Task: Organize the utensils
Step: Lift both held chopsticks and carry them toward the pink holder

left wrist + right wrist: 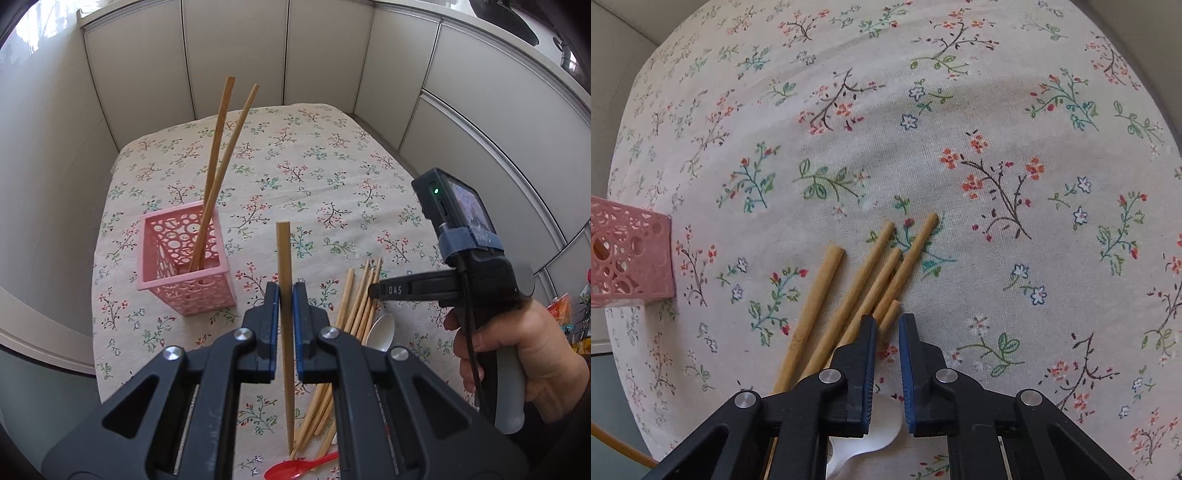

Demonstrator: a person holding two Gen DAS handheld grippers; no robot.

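Two wooden chopsticks (218,162) stand leaning in the pink perforated plastic basket (184,258), which sits on the table's floral tablecloth (314,166) toward its left edge. The left gripper (286,295) is clamped on a single flat wooden chopstick (285,280), holding it nearly upright above the cloth, just right of the basket. A loose bundle of round wooden chopsticks (864,291) lies on the cloth toward the near edge, with a white plastic spoon (864,443) and a red plastic spoon (299,467) beside them. The right gripper (887,325), held by a person's hand (524,354), points steeply down over the far ends of that bundle; its jaws stand nearly together with only a narrow gap, and nothing is visibly pinched between them.
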